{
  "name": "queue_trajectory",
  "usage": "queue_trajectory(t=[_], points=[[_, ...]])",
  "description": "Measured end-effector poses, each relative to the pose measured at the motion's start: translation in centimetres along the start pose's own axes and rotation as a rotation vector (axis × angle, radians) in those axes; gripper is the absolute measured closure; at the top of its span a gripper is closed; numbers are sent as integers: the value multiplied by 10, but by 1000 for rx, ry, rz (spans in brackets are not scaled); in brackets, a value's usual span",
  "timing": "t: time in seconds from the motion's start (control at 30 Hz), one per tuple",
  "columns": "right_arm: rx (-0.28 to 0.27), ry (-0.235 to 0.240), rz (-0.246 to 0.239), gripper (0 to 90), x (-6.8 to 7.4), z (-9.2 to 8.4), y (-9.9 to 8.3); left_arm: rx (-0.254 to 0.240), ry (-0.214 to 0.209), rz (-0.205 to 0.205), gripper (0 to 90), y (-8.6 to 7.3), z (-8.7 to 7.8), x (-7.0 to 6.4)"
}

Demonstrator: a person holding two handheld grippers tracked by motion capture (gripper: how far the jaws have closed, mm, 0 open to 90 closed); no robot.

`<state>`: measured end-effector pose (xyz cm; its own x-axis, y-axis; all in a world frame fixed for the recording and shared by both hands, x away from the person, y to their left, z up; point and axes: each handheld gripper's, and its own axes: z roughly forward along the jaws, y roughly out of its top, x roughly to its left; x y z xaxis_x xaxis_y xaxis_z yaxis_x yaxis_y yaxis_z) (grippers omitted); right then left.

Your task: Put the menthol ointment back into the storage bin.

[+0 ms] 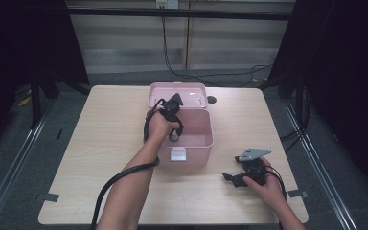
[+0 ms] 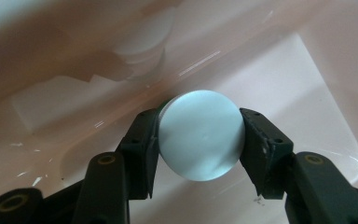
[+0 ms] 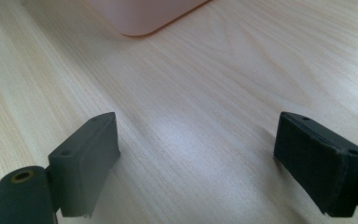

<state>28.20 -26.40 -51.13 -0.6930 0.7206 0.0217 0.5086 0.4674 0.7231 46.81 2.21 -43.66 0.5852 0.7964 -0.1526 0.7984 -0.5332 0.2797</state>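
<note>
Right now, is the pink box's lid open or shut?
Open. The lid stands tilted back behind the pink box, and the left tool reaches down inside it.

- The left gripper (image 2: 199,135) has two matt black jaws, each a blocky pad bolted to a broader arm.
- Small screw holes dot the pad edges; brass-coloured pivot rings sit in the arms lower down.
- The inner edge of one left pad looks frayed and speckled pale.
- The right gripper (image 3: 198,158) carries the same black, wedge-shaped pads with small screw recesses, and a brass-ringed pivot at one arm.
- In the high view the right gripper (image 1: 235,178) bears a grey three-cornered plate on top.
- A thick black cable trails from the left gripper (image 1: 174,111) along the forearm.
- Both forearms are bare; no sleeve shows.
</note>
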Motion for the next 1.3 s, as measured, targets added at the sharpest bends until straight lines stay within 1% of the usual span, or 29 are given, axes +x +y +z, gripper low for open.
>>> queue_trajectory(t=[0.03,0.1,0.13,0.27,0.33,0.43,0.53,0.67,0.7,0.73,0.8,0.87,0.9,0.93,1.0,1.1,1.17,1.3], points=[[0,0,0,133,0,0,0,0,3,-8,498,0,1,0],[-2,2,0,133,0,0,0,-10,5,-4,498,0,2,1],[0,0,0,133,0,0,0,-15,3,-14,498,0,2,1],[0,2,0,133,0,0,0,-14,9,-4,498,0,2,0],[-2,3,-1,133,0,0,0,-16,7,-11,498,0,2,0],[-2,2,0,133,0,0,0,-34,5,-12,497,0,3,1],[-2,2,1,133,0,0,0,-38,12,-12,498,0,3,2],[-1,1,0,133,0,0,0,-37,11,-11,496,0,3,3],[-2,2,0,133,0,0,0,-33,15,-4,494,0,3,3],[0,0,0,133,0,0,0,-32,18,-7,489,-1,3,3],[-2,2,0,133,0,0,0,-34,8,-17,462,-1,3,4],[-2,2,1,133,0,0,0,-39,6,-11,440,-2,3,4],[-2,2,1,133,0,0,0,-39,5,-23,427,-2,3,5],[-1,3,2,133,0,0,0,-42,2,-26,418,-2,2,5],[-1,1,0,133,0,0,0,-34,3,-18,414,-2,0,5],[0,0,0,133,0,0,0,-36,-4,-9,413,-2,-3,4],[0,0,0,133,0,0,0,-41,-2,-10,409,-2,-6,3],[0,0,0,133,0,0,0,-35,-9,-8,408,-4,-14,4]])
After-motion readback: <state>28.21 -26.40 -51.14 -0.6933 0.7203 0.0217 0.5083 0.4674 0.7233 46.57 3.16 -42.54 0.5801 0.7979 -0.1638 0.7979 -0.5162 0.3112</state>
